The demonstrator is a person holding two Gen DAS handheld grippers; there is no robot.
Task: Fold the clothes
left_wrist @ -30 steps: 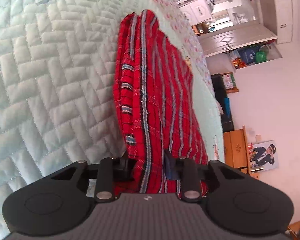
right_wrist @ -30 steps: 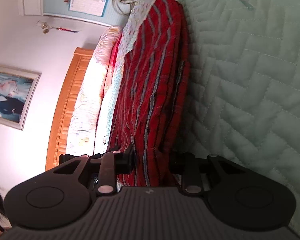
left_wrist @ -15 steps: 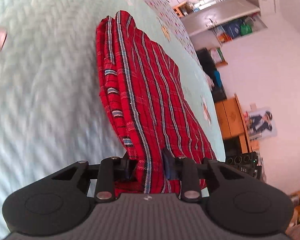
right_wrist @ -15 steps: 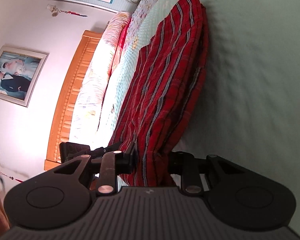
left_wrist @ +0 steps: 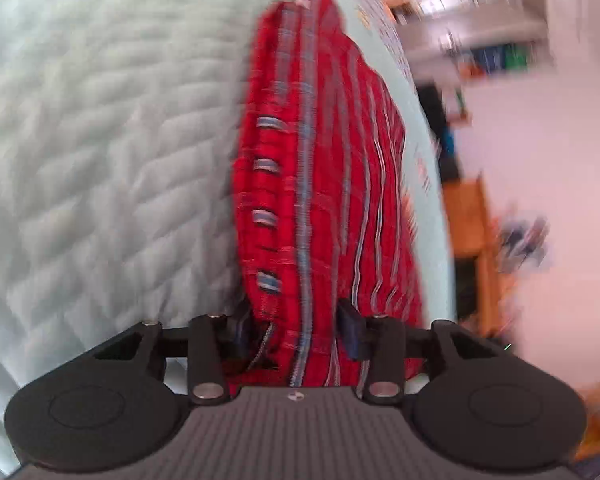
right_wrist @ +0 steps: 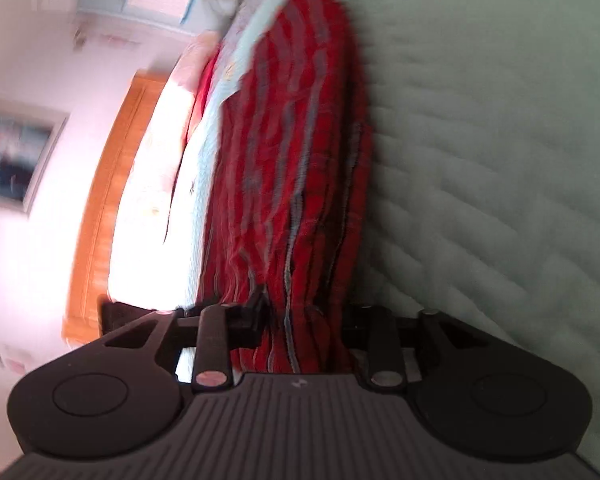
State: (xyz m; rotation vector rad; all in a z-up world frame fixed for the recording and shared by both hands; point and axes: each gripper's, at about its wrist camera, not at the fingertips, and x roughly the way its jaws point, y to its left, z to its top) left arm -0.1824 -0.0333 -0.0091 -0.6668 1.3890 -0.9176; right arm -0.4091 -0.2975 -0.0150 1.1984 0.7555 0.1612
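Lengthwise, the red plaid garment (left_wrist: 320, 184) stretched straight away from the left gripper (left_wrist: 296, 322) across the pale green quilted bedspread (left_wrist: 100, 152), its long axis running toward the far edge of the bed. It was folded into a narrow band, red with thin blue-grey stripes, one thick folded edge lying on the bedspread side. From the other end, the right gripper (right_wrist: 300, 314) faced along the same garment (right_wrist: 296, 152). Both pairs of jaws had just been opening, with the cloth between them; blur hid whether the pads still pressed it. Beyond the bedspread (right_wrist: 500, 160) stood an orange wooden headboard (right_wrist: 100, 208) and a framed picture (right_wrist: 16, 156); a wooden cabinet (left_wrist: 476, 248) stood beside the bed.
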